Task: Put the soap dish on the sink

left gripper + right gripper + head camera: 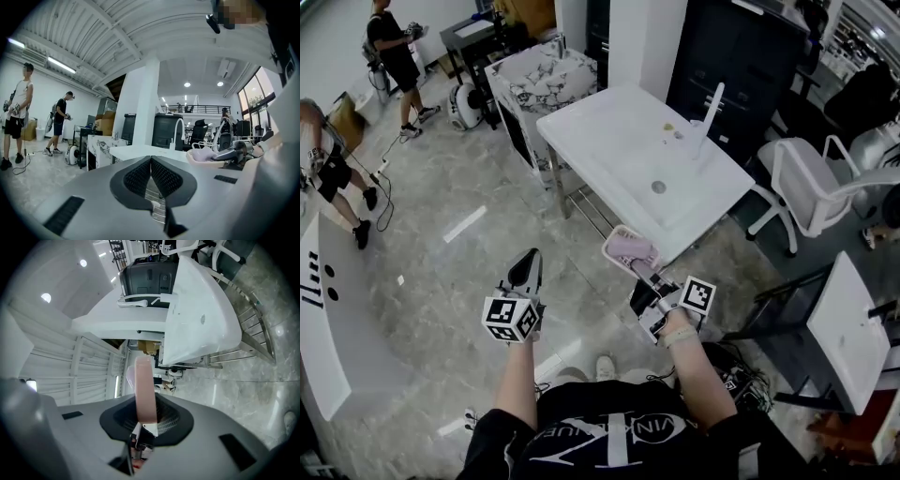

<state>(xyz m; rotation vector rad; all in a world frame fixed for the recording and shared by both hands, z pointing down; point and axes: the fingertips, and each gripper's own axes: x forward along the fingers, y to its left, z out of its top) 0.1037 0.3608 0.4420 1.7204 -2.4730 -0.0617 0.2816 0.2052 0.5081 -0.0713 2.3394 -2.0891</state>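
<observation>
Not done yet: dish point(630, 250) is in the air near sink's point(609, 141) front edge (sink at 12 o'clock of it), so setting down is left. R gripper point(645, 272) is clamped narrow on dish rim. L gripper point(526, 262), at 9 o'clock, has jaws together, empty.

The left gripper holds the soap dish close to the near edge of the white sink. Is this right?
No. The right gripper holds the soap dish; the left gripper is shut and empty. The right gripper view shows the jaws closed on the dish's rim. The rest stands.
</observation>
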